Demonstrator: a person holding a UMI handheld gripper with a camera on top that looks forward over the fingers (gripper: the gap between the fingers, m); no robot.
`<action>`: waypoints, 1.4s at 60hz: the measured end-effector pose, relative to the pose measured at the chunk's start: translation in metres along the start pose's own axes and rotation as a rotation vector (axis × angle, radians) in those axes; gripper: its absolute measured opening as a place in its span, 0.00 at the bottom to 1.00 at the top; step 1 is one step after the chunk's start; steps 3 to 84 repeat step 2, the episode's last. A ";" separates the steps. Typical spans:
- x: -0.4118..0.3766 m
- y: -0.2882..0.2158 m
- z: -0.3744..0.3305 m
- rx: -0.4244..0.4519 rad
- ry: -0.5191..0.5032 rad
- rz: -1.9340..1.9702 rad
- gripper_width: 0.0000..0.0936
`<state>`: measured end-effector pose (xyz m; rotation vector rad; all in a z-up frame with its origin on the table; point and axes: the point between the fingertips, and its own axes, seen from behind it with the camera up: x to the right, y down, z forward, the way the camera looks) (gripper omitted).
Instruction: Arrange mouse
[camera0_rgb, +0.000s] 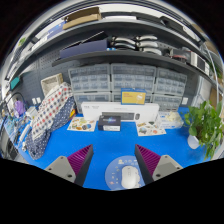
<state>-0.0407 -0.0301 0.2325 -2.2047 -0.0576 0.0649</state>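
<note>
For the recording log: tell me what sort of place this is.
Probably a workshop or lab bench: a blue work table, shelves of stored gear above, small-parts drawer cabinets behind. The open gripper hovers with a white mouse between its fingers.

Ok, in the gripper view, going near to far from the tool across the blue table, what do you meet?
Tool, open, with the white mouse on its round pad between the fingers → bare blue table → black box → white cabinet with small drawers → upper shelf.
</note>
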 end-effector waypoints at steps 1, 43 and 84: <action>-0.001 0.000 0.000 -0.001 -0.002 0.001 0.91; -0.002 0.001 0.000 -0.001 -0.003 0.002 0.91; -0.002 0.001 0.000 -0.001 -0.003 0.002 0.91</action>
